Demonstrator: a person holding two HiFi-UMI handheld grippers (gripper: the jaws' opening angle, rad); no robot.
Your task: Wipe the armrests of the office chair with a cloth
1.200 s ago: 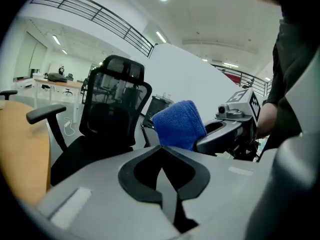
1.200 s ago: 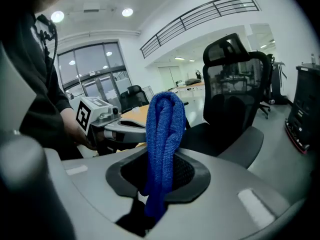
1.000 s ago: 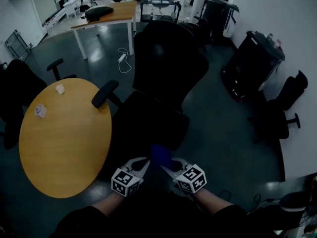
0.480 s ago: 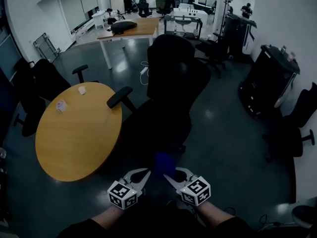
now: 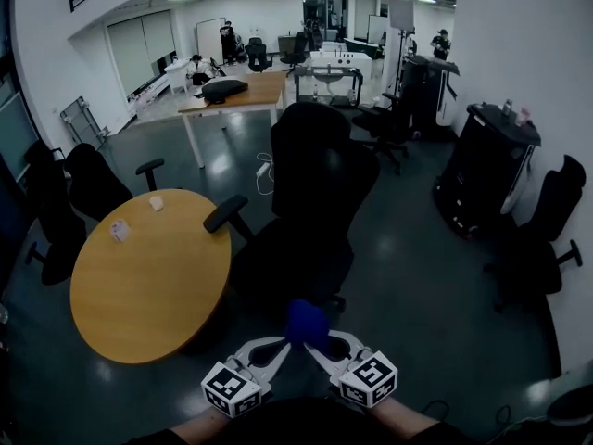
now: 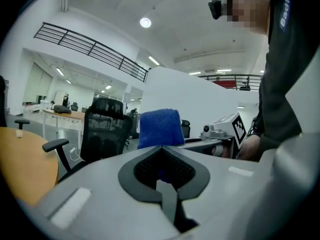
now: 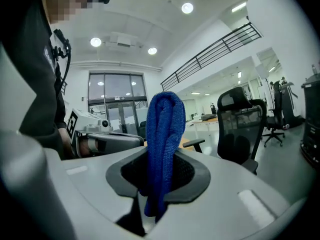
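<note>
One blue terry cloth clamped in right gripper, ready for black office chair at 12 o'clock; left gripper closed, seemingly empty.

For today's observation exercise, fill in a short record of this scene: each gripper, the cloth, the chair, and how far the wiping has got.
Left gripper: shut, empty
Right gripper: shut on the cloth
Cloth: blue, standing up from the right gripper
Office chair: black, ahead, beside the round table
Armrest: one shows, on the table side, untouched
Wiping: not yet begun
</note>
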